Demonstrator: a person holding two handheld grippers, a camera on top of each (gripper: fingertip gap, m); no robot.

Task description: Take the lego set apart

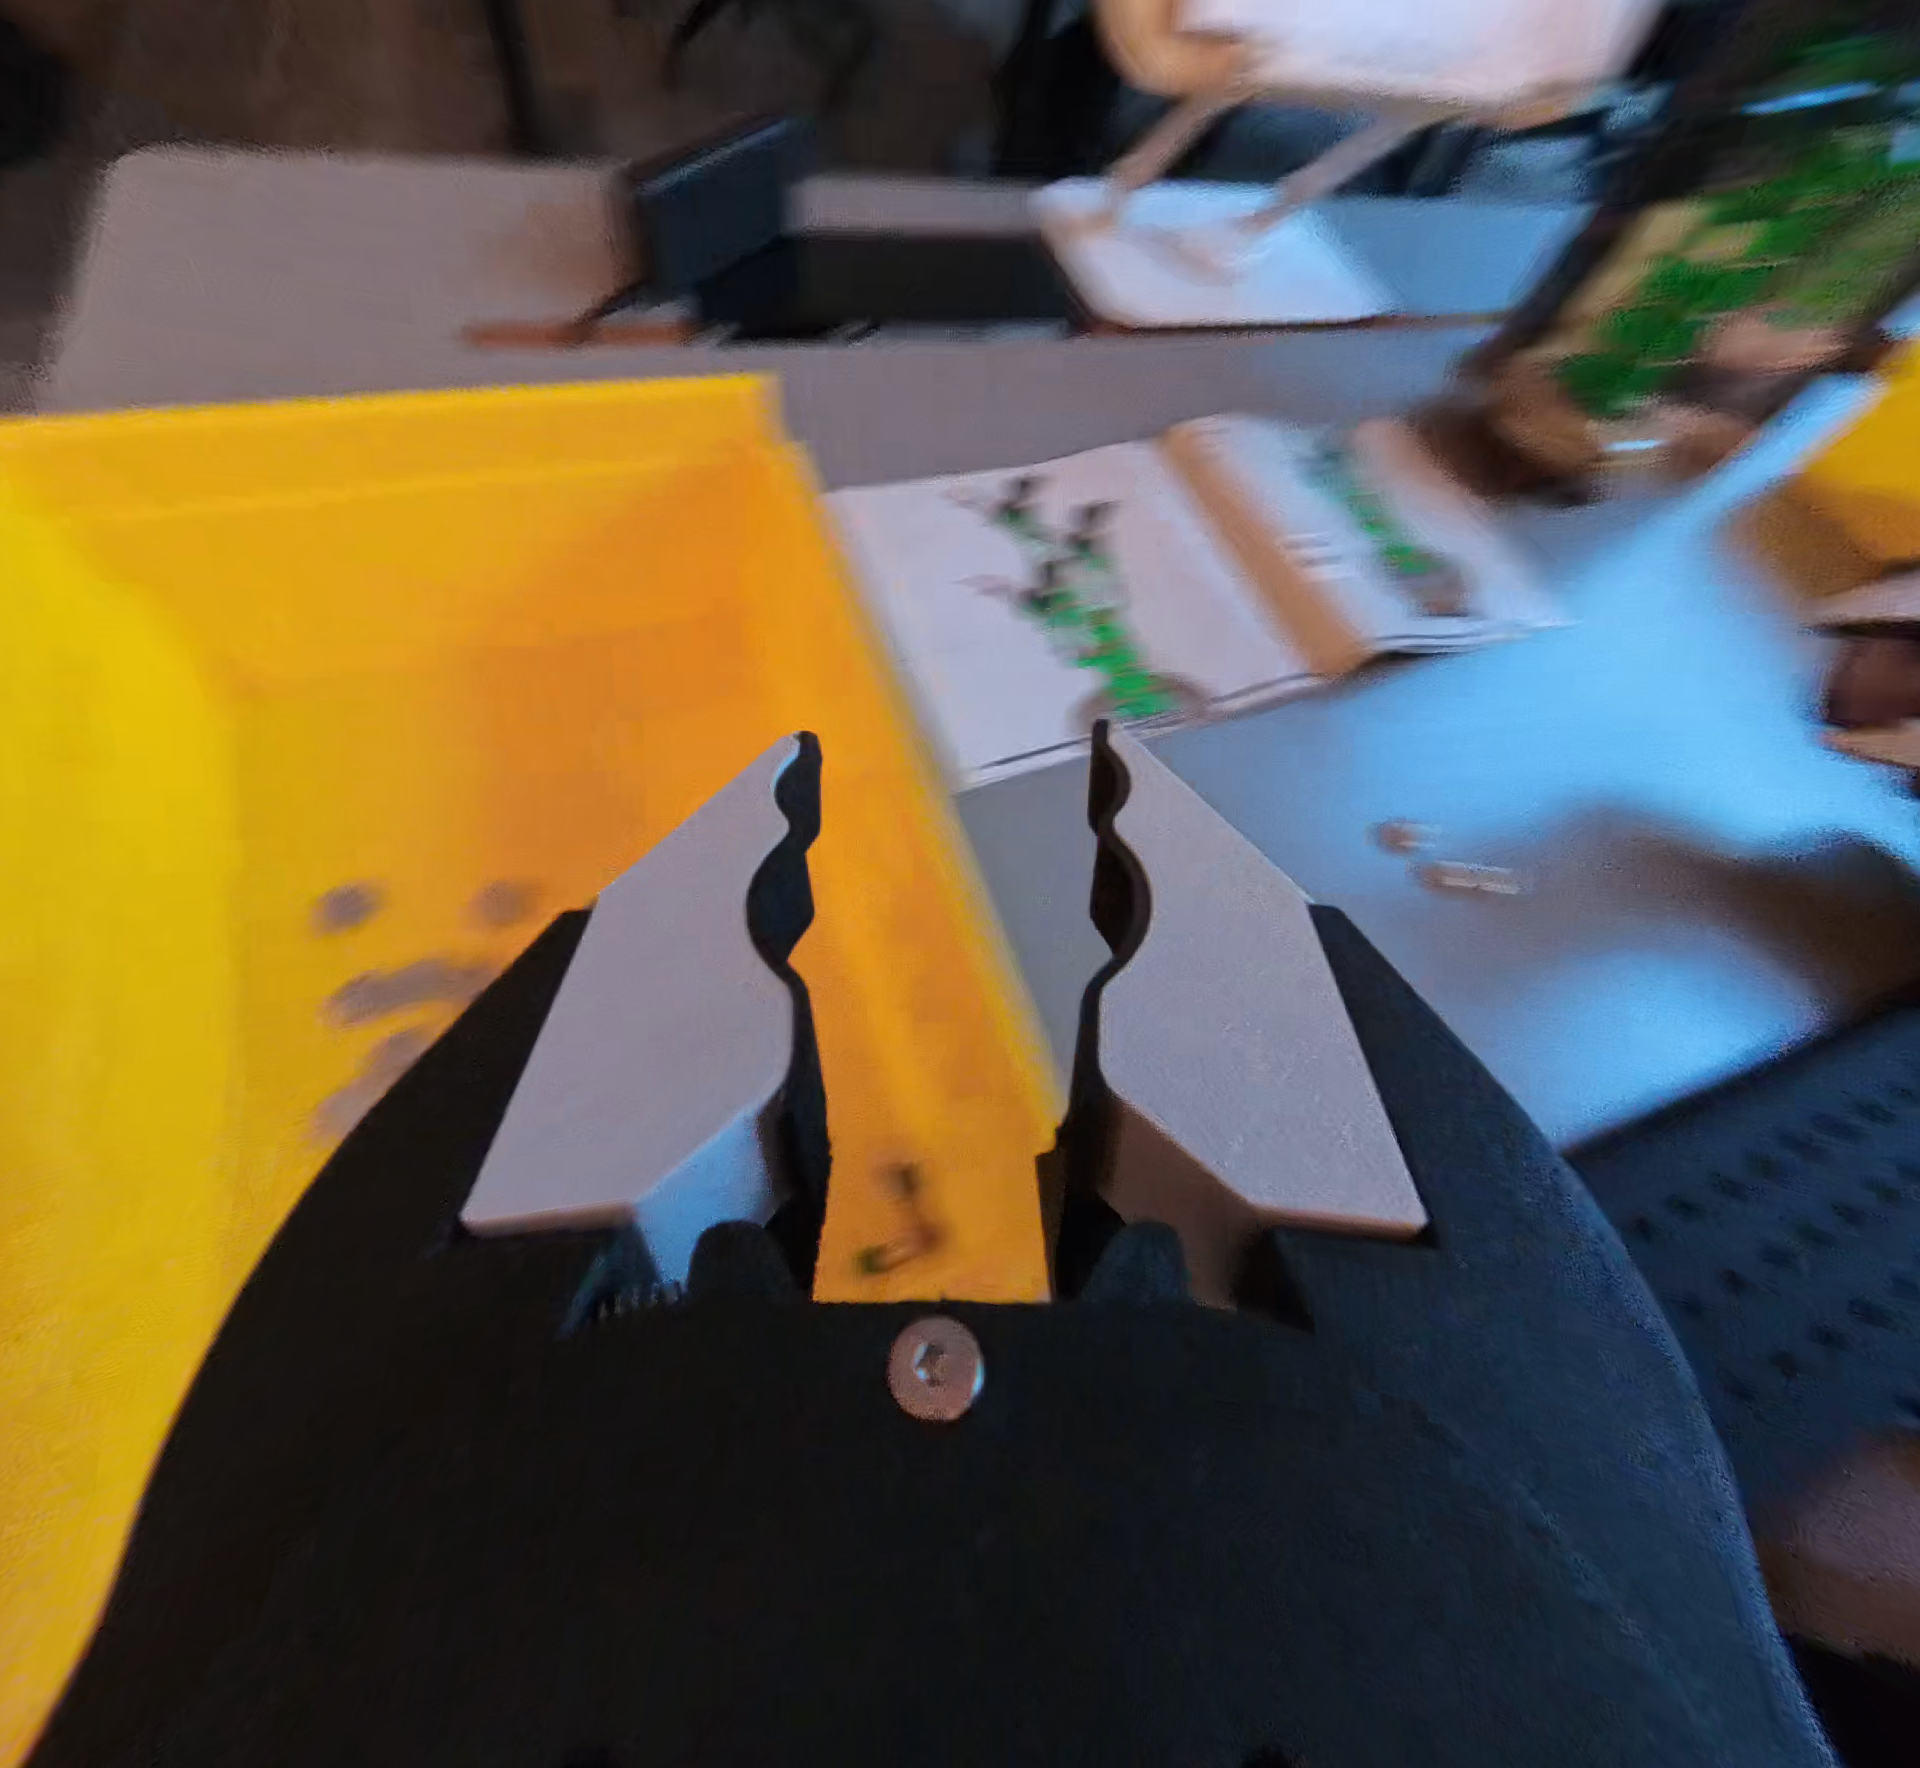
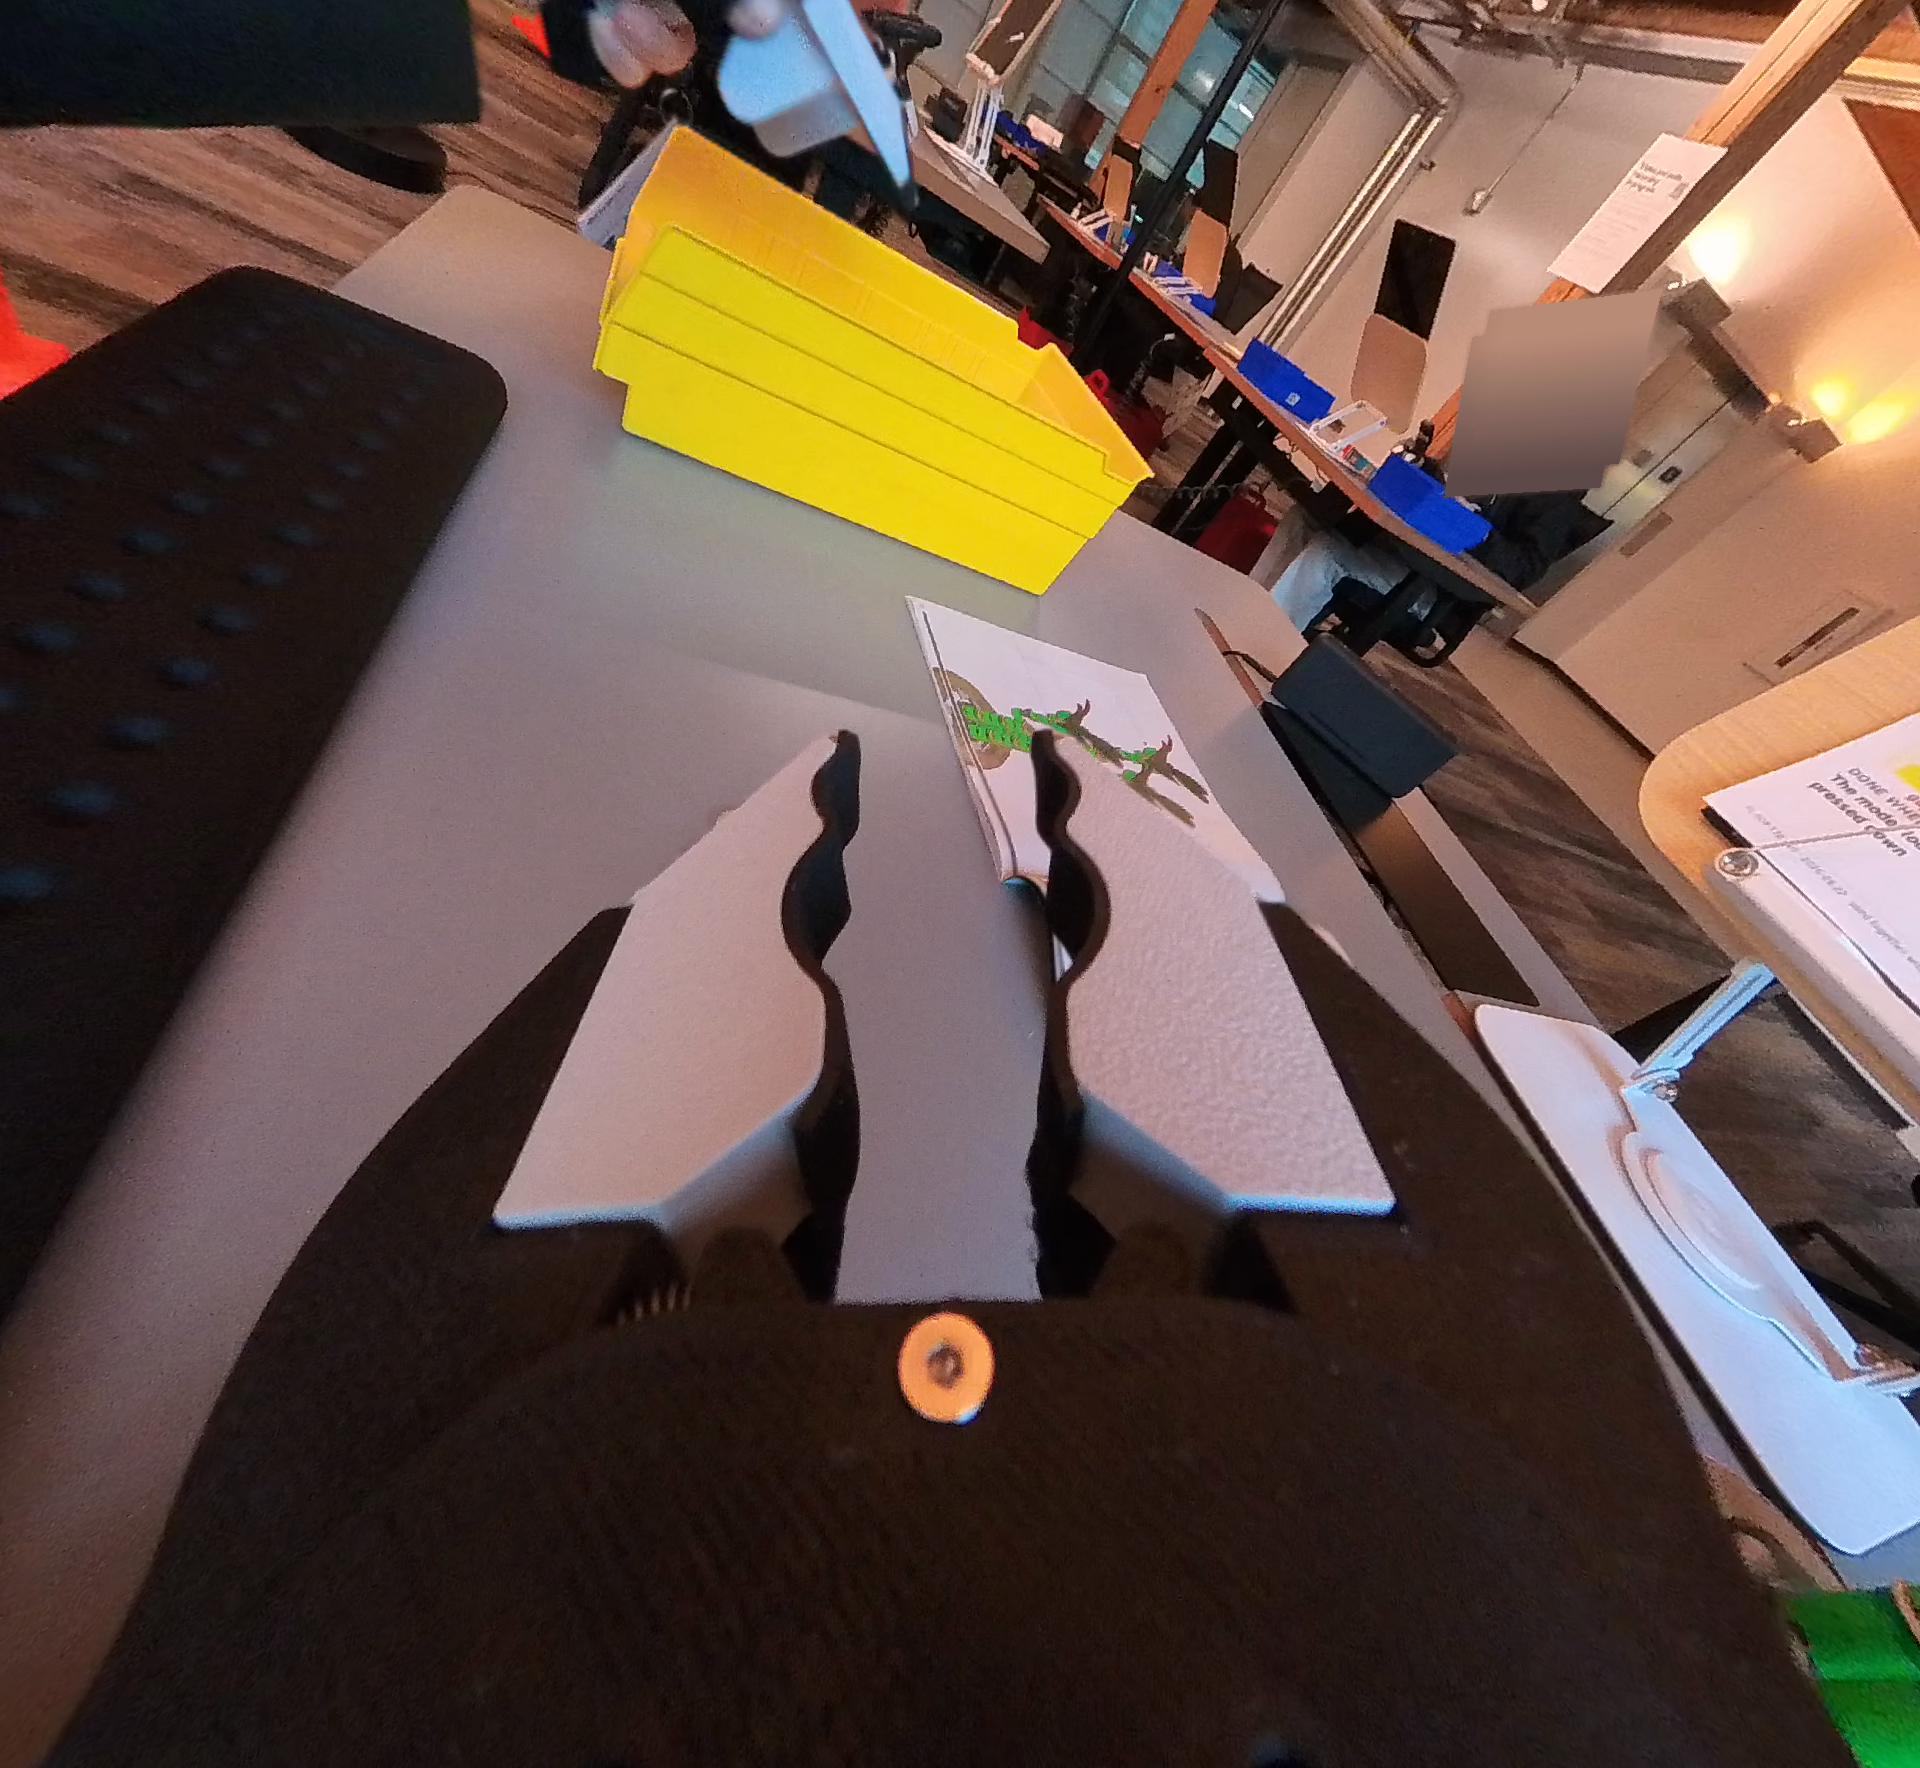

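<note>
Partly done, judging by loose pieces [image 1: 400, 991] at left in the yellow bin [image 1: 468, 679] — green model [image 1: 1745, 264] upper right unfinished, left gripper [image 1: 954, 747] and right gripper [image 2: 943, 750] both released, empty.

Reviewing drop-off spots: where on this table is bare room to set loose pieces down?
Bare table lies between the black perforated mat, the yellow bins and the instruction booklet. The right edge is crowded: booklet, black box, white stand base.

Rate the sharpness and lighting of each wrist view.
Left wrist view: heavy motion blur smears the yellow bin and booklet; only the left gripper stays sharp. Right wrist view: crisp, wide-angle bending at the edges, warm lamp glare at right, right gripper clear.
</note>
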